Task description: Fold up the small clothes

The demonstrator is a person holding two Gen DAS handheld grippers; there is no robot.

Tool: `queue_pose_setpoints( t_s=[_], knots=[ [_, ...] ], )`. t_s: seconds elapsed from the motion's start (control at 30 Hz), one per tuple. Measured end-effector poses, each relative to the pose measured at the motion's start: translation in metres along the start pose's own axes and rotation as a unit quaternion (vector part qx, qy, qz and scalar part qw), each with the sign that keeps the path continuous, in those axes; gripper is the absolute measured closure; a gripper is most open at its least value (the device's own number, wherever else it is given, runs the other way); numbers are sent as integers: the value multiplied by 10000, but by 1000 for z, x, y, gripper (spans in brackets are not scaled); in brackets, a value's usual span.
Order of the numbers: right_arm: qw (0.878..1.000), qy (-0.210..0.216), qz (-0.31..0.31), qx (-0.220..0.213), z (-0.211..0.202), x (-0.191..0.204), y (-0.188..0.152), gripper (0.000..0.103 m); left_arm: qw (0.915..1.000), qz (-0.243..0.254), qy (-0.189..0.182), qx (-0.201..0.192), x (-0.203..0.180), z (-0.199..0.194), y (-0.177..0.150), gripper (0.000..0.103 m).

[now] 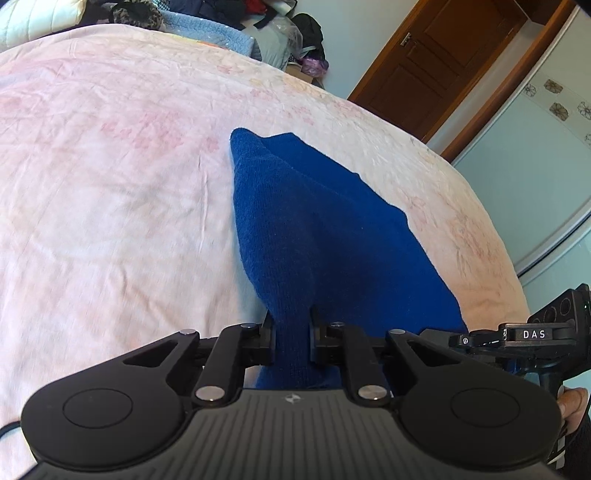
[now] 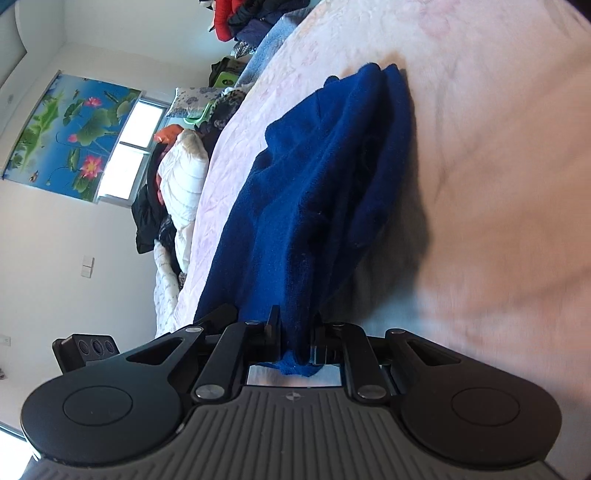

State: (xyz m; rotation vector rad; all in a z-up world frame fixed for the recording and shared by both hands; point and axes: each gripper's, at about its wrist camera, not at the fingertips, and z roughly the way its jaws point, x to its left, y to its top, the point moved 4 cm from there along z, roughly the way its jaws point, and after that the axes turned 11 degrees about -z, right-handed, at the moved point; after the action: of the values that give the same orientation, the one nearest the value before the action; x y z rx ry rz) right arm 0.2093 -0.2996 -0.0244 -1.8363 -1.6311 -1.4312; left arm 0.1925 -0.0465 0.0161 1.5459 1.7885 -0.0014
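on the pink bedspread (image 1: 110, 192), seen from the left wrist, the blue knitted garment (image 1: 314, 221) lies from the centre of the picture down toward 6 o'clock, where the left gripper (image 1: 293, 343) is closed on a bunched fold of it; the cloth is pinched between the two fingers and rises from the bed to them. at 3 o'clock in this view the other tool shows at the edge, with a part of a hand (image 1: 574, 406) behind it. in the right wrist view the same garment (image 2: 314, 192) runs from 12 o'clock down to 6 o'clock, and the right gripper (image 2: 295, 343) is also closed on an edge of it, with a small tip of cloth hanging out behind the fingers. the garment looks soft, light and limp, a fleecy knit that is not slippery and not fragile, so i judge it will sag between the two grips; good places to hold are corners or the hem, well apart. the bedspread (image 2: 480, 184) is soft and wrinkled. around the bed are a brown door (image 1: 443, 62) at 1 o'clock, piled clothes (image 2: 251, 18) at 12 o'clock, and a lotus picture (image 2: 70, 133) beside a window (image 2: 136, 147) at 9 o'clock.
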Motion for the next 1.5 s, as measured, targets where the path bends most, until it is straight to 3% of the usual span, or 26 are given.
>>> queue_pose_setpoints(
  t_s=[0.27, 0.4, 0.53, 0.6, 0.67, 0.7, 0.77, 0.87, 0.97, 1.0, 1.07, 1.13, 1.2, 1.27, 1.33, 1.4, 1.5],
  knots=[
    [9997, 88, 203, 101, -7, -1, -50, 87, 9997, -81, 185, 112, 21, -24, -48, 92],
    [9996, -290, 1, 68, -3, -4, -56, 86, 9998, 9, 211, -18, 27, -14, -53, 88],
    [9978, -622, -87, -196, -9, 1, -59, 67, 9986, 61, 315, -430, 24, -31, -57, 79],
    [9913, -1066, -582, -508, -26, 17, -65, 51, 9932, 438, 585, -909, 19, -49, -66, 73],
    [9722, -1785, -1308, -768, -43, 34, -74, 44, 9856, 755, 818, -1273, 15, -62, -77, 48],
    [9602, -2096, -1650, -830, -48, 42, -80, 44, 9815, 918, 860, -1443, 13, -68, -85, 43],
    [9440, -2373, -2144, -815, -54, 54, -96, 45, 9719, 1329, 978, -1681, 7, -73, -100, 41],
    [9392, -2391, -2336, -780, -50, 65, -113, 45, 9565, 1712, 1313, -1965, -2, -76, -114, 41],
    [9228, -2492, -2762, -1000, -40, 84, -112, 45, 9499, 1948, 973, -2243, -21, -79, -108, 41],
    [9232, -2409, -2809, -1039, -36, 91, -104, 44, 9453, 2112, 845, -2339, -30, -77, -106, 41],
    [9322, -2143, -2680, -1155, -26, 100, -80, 44, 9424, 2449, 762, -2146, -45, -60, -101, 41],
    [9440, -1907, -2412, -1197, -12, 103, -48, 33, 9514, 2456, 962, -1593, -47, -29, -94, 41],
    [9524, -1777, -2218, -1099, 8, 101, -17, 30, 9554, 2359, 1256, -1255, -38, 0, -91, 42],
    [9519, -1919, -2228, -864, 30, 94, -3, 27, 9546, 2353, 1223, -1360, -33, 6, -93, 40],
    [9494, -2191, -2226, -333, 57, 73, -2, 27, 9603, 2181, 1122, -1328, -27, 7, -91, 39],
    [9429, -2006, -2624, -436, 63, 67, -12, 22, 9618, 2178, 1049, -1282, -24, 8, -88, 38],
    [9459, -1971, -2562, -288, 64, 70, -8, 22, 9577, 2333, 1089, -1290, -27, 11, -87, 37]
  ],
)
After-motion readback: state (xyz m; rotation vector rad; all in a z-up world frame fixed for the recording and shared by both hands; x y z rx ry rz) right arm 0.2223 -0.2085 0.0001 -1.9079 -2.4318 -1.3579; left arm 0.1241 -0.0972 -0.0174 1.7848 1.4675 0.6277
